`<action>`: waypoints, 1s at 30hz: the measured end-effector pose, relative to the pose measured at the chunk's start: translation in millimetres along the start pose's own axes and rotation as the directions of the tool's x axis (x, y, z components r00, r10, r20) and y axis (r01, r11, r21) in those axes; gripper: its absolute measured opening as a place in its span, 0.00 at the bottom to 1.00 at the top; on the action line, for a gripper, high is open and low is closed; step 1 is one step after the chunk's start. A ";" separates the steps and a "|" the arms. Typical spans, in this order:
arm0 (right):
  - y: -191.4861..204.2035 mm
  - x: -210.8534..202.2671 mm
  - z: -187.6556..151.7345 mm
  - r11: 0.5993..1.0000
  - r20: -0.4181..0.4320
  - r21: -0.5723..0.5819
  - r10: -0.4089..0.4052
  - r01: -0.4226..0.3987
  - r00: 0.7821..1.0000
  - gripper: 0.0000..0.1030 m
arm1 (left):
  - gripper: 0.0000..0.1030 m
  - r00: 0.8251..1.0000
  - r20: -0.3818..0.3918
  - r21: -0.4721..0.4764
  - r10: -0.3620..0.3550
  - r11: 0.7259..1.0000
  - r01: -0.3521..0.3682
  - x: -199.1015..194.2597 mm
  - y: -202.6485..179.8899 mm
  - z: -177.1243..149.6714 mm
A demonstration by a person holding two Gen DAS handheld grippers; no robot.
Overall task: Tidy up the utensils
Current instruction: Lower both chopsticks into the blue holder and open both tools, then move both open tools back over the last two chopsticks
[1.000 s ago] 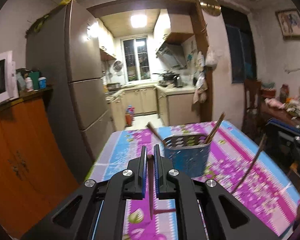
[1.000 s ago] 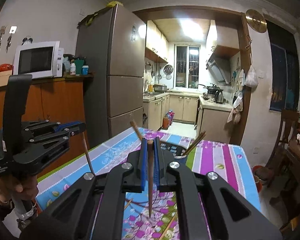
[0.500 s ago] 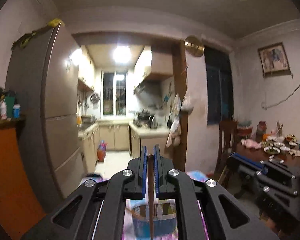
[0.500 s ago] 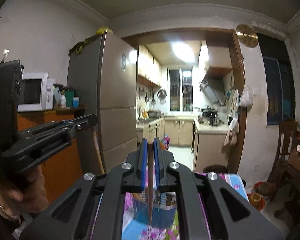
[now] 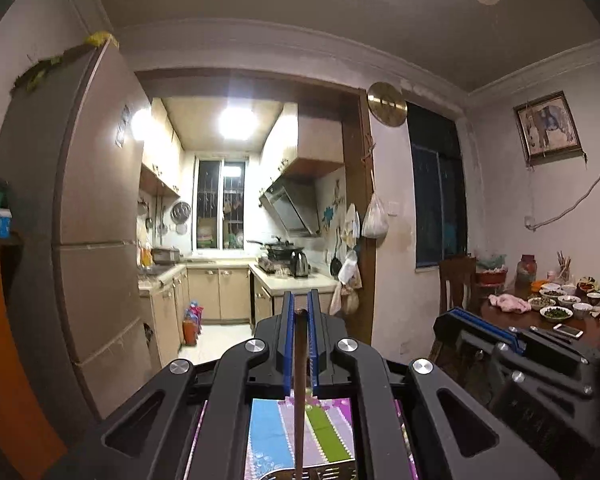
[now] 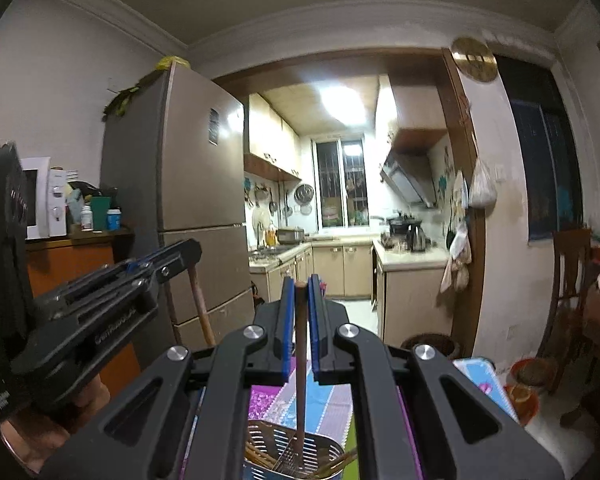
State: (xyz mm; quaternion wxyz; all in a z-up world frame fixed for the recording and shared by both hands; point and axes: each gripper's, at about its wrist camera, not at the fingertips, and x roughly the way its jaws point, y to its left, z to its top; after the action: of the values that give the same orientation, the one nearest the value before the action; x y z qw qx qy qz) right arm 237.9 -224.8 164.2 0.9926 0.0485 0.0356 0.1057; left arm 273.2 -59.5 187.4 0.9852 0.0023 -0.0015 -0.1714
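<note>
My left gripper (image 5: 299, 312) is shut on a brown chopstick (image 5: 299, 392) that hangs straight down; only the rim of the perforated utensil holder (image 5: 312, 474) shows at the bottom edge. My right gripper (image 6: 300, 286) is shut on another brown chopstick (image 6: 300, 360) whose lower end reaches into the holder (image 6: 296, 452), where several chopsticks lean. The left gripper (image 6: 164, 258) with its chopstick shows at the left of the right wrist view. The right gripper's body (image 5: 500, 344) shows at the right of the left wrist view.
The holder stands on a table with a striped floral cloth (image 6: 276, 400). A tall fridge (image 6: 196, 216) and an orange cabinet (image 6: 68, 264) stand left. A kitchen doorway (image 5: 236, 264) is ahead. A dining table with dishes (image 5: 556, 312) and a wooden chair (image 6: 568, 280) are at right.
Both grippers have risen and tilted up, each still holding its chopstick. The holder has dropped to the bottom of both views, and the right chopstick's tip now reaches into it.
</note>
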 end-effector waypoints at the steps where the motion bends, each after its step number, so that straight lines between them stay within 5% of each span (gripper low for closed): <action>1: -2.7 6.0 -4.3 1.000 -0.012 0.009 0.000 0.000 1.000 0.05 | 0.07 1.000 -0.016 -0.003 -0.001 1.000 0.001 7.7 3.1 -6.8; 12: -15.6 40.4 -76.9 0.996 -0.154 0.093 0.000 0.015 0.988 0.08 | 0.08 0.984 -0.174 -0.041 0.025 0.999 -0.033 44.0 35.2 -87.7; 13: -17.3 39.1 -78.7 0.995 -0.158 0.093 -0.009 0.024 0.987 0.12 | 0.08 0.983 -0.179 -0.043 0.027 0.998 -0.036 43.6 36.6 -89.1; 15: -21.5 31.0 -77.2 0.994 -0.138 0.098 -0.029 0.043 0.990 0.48 | 0.28 0.983 -0.179 -0.048 0.035 0.998 -0.045 40.7 39.7 -85.9; 17: -28.1 17.2 -70.3 0.993 -0.104 0.107 -0.047 0.058 0.993 0.50 | 0.36 0.987 -0.150 -0.053 0.052 0.997 -0.060 30.4 42.8 -76.3; 23: -53.0 -55.8 -48.6 0.988 -0.025 0.063 -0.140 0.141 0.990 0.49 | 0.43 0.997 -0.023 -0.083 0.074 0.994 -0.076 -42.5 58.7 -36.7; 27: -70.7 -125.3 -47.1 0.969 -0.011 -0.002 -0.246 0.246 0.969 0.52 | 0.49 0.987 0.061 -0.010 0.151 0.989 -0.150 -121.9 67.1 -24.8; 30: -77.2 -181.6 -57.7 0.948 -0.037 -0.060 -0.315 0.312 0.948 0.53 | 0.49 0.987 0.039 0.073 0.157 0.985 -0.160 -174.7 64.0 -34.2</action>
State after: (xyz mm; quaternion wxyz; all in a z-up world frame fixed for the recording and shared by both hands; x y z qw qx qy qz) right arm 72.2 -333.6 109.9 0.9966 0.0134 0.0630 -0.0513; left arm 130.6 59.9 153.2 0.9947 0.0366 -0.0246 -0.0924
